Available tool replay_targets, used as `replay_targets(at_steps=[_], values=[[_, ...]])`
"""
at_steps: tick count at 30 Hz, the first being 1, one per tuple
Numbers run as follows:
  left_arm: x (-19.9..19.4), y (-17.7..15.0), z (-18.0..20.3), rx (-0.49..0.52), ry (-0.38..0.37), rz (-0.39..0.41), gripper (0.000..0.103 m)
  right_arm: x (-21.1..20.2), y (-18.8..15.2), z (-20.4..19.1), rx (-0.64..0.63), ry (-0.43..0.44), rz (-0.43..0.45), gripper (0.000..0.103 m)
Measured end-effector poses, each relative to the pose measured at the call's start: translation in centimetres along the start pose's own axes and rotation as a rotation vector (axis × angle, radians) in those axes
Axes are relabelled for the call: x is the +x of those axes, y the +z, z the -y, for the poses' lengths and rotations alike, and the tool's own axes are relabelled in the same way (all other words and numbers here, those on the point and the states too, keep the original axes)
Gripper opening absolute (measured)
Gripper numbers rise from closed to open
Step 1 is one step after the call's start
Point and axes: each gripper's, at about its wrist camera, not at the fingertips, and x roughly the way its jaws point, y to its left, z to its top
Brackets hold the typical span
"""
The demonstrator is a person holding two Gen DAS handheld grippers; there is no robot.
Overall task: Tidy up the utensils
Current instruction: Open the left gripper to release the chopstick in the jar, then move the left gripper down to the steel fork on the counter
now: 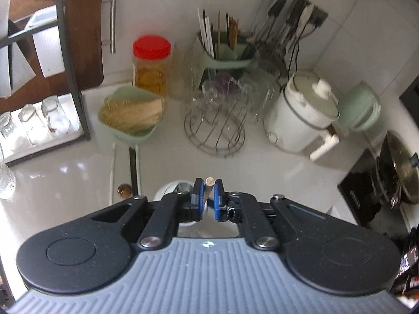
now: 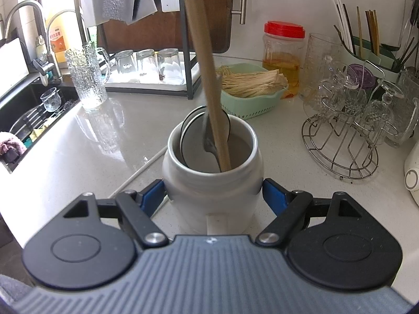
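Observation:
My left gripper is shut on the top end of a wooden utensil handle. In the right wrist view that handle slants down from the top of the frame into a white ceramic jar on the counter. Inside the jar stand a round metal ladle and a spoon. My right gripper is shut on the jar, one blue pad on each side. From the left wrist view only a bit of the jar's rim shows under the fingers. White and black chopsticks lie on the counter beside it.
Behind the jar sit a green basket of noodles, a red-lidded jar, a wire rack of glasses and a green chopstick holder. A rice cooker is to the right, the sink to the left.

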Motion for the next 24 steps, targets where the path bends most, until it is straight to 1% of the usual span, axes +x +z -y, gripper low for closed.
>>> replay_targets(at_steps=[7,11,14,16,17,18,24], values=[[0.3,0.7,0.0,0.015,0.003,-0.034,0.009,-0.1,-0.1,0.0,0.004,-0.004,0.005,0.084],[0.4,0.9,0.0,0.012,-0.010,-0.042,0.009,-0.1,-0.2,0.0,0.006,-0.008,0.009,0.084],[0.2,1.0,0.1,0.014,-0.012,-0.032,0.009,-0.1,-0.2,0.0,0.007,-0.009,0.009,0.084],[0.0,1.1,0.0,0.016,-0.019,-0.024,0.017,-0.1,-0.2,0.0,0.005,-0.009,0.010,0.084],[-0.1,1.1,-0.1,0.013,-0.025,-0.020,0.031,-0.1,-0.1,0.0,0.004,-0.010,0.009,0.084],[-0.3,1.1,-0.2,0.009,-0.025,-0.009,0.041,-0.1,-0.1,0.0,0.005,-0.009,0.009,0.084],[-1.8,0.9,-1.0,-0.004,-0.025,0.072,0.042,-0.3,-0.2,0.2,0.011,-0.019,0.010,0.084]])
